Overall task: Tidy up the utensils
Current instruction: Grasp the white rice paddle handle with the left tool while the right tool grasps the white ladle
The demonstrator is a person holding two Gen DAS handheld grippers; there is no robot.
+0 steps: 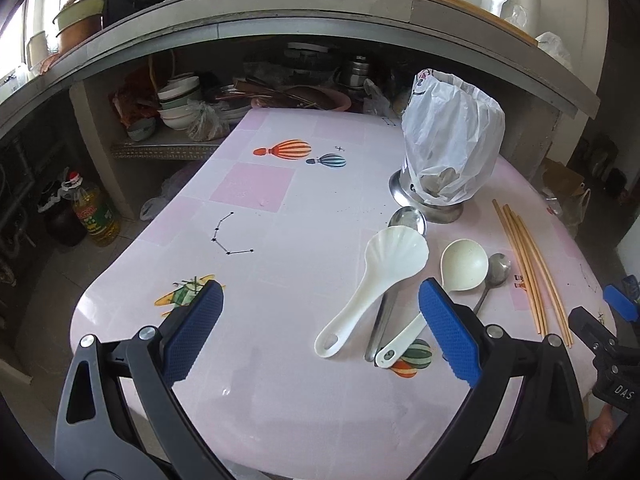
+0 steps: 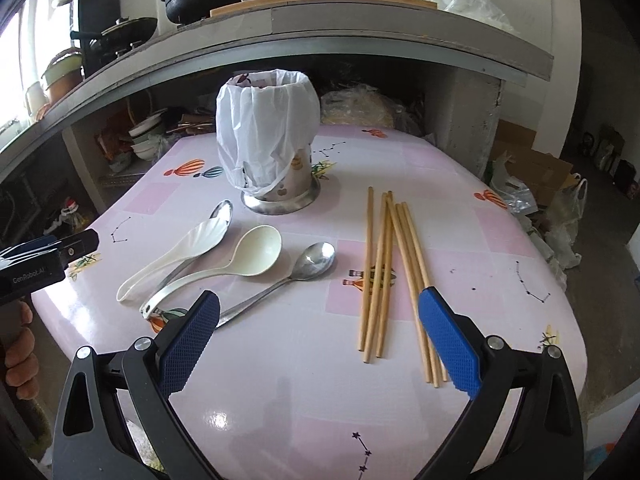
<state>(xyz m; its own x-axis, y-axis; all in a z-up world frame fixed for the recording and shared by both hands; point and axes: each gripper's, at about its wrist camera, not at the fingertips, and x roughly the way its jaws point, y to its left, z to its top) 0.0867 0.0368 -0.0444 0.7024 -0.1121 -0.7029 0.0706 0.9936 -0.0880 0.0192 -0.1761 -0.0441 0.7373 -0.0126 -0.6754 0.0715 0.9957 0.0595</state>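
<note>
While both claws hung wide apart and empty, left gripper (image 1: 320,320) and right gripper (image 2: 320,328), saw steel holder (image 2: 278,196) upper centre, lined with white bag (image 2: 266,136), contents hidden; spoons (image 2: 256,256) lower left, chopsticks (image 2: 384,272) centre right on table (image 2: 480,240).

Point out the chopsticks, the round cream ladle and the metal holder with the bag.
chopsticks (image 2: 384,276), right wrist view, middle of the bundle
cream ladle (image 2: 258,250), right wrist view, inside its bowl
metal holder (image 2: 280,202), right wrist view, its flared steel base
</note>
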